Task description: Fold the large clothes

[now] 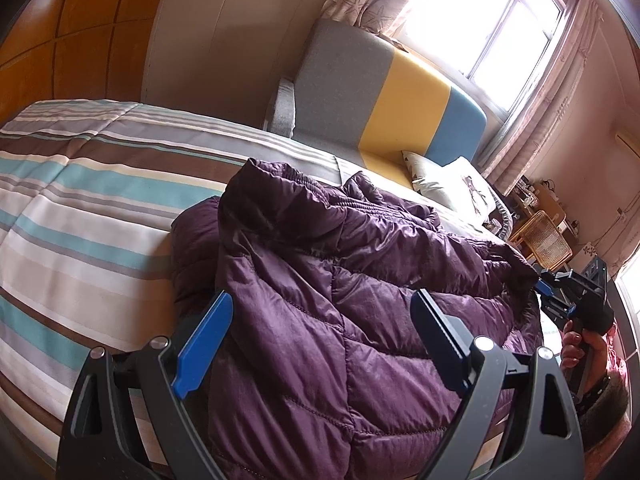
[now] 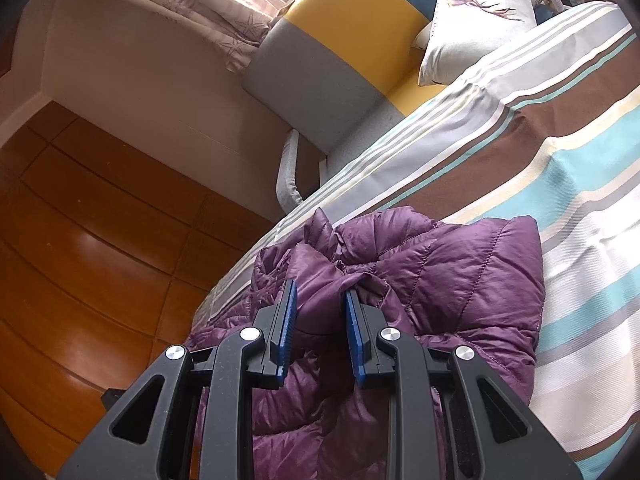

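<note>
Purple jacket (image 1: 320,280) on striped bed (image 1: 80,200); wood floor (image 2: 80,240). Left hand-held gripper (image 1: 320,328) spread wide; right hand-held gripper (image 2: 320,304) pinching jacket.

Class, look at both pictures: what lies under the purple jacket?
The purple jacket lies on a striped bedspread, whose stripes show around it. The part of the bedspread beneath the jacket is covered, so anything else there cannot be seen.

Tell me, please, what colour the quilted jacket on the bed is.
Purple; the jacket shows best in the left wrist view.
</note>
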{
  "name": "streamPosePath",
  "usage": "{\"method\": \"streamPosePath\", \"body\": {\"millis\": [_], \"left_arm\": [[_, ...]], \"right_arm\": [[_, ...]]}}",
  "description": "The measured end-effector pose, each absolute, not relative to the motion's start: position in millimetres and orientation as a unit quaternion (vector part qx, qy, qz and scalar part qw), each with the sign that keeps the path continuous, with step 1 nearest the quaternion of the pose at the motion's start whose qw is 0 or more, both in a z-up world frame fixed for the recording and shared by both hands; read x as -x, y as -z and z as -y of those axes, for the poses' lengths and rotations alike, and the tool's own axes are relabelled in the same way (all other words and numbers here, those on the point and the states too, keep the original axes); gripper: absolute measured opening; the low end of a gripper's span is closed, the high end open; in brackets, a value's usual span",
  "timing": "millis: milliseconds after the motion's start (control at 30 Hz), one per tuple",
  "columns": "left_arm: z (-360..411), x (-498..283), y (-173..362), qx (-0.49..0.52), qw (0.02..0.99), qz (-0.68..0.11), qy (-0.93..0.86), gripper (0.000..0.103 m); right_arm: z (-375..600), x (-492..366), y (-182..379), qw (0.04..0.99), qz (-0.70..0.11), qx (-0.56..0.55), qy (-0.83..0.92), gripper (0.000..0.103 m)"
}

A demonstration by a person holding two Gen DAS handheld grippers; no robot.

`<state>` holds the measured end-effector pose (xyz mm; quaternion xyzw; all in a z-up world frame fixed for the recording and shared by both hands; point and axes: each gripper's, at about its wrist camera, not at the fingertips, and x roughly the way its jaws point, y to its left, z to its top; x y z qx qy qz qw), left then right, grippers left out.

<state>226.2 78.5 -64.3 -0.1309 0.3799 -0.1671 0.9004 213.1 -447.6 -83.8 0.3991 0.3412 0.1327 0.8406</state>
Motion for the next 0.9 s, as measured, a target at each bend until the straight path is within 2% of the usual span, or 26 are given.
{"method": "streamPosePath", "body": {"millis": [200,267,300,500,733,900], "left_arm": [[-77,-227,64,0.130,0.899,-0.384,0.167,0.090],[-76,-227,66,0.127,0.897,-0.389,0.166,0.090],[-75,-227,67,0.126,0.896,-0.392,0.167,0.090],[-70,-227,69,0.121,0.895,-0.397,0.166,0.090],[-59,-227,61,0.127,0.893,-0.396,0.172,0.090],[-35,-228,53,0.086,0.900,-0.388,0.177,0.090]], "right_arm": [[450,-214,84,0.840,-0.344,-0.398,-0.129,0.024],[453,-214,83,0.845,-0.347,-0.391,-0.117,0.048],[454,-213,80,0.849,-0.344,-0.386,-0.107,0.066],[457,-205,55,0.881,-0.324,-0.334,-0.088,0.067],[418,-201,35,0.905,-0.348,-0.231,-0.081,0.067],[379,-201,40,0.911,-0.376,-0.152,-0.071,0.067]]}}
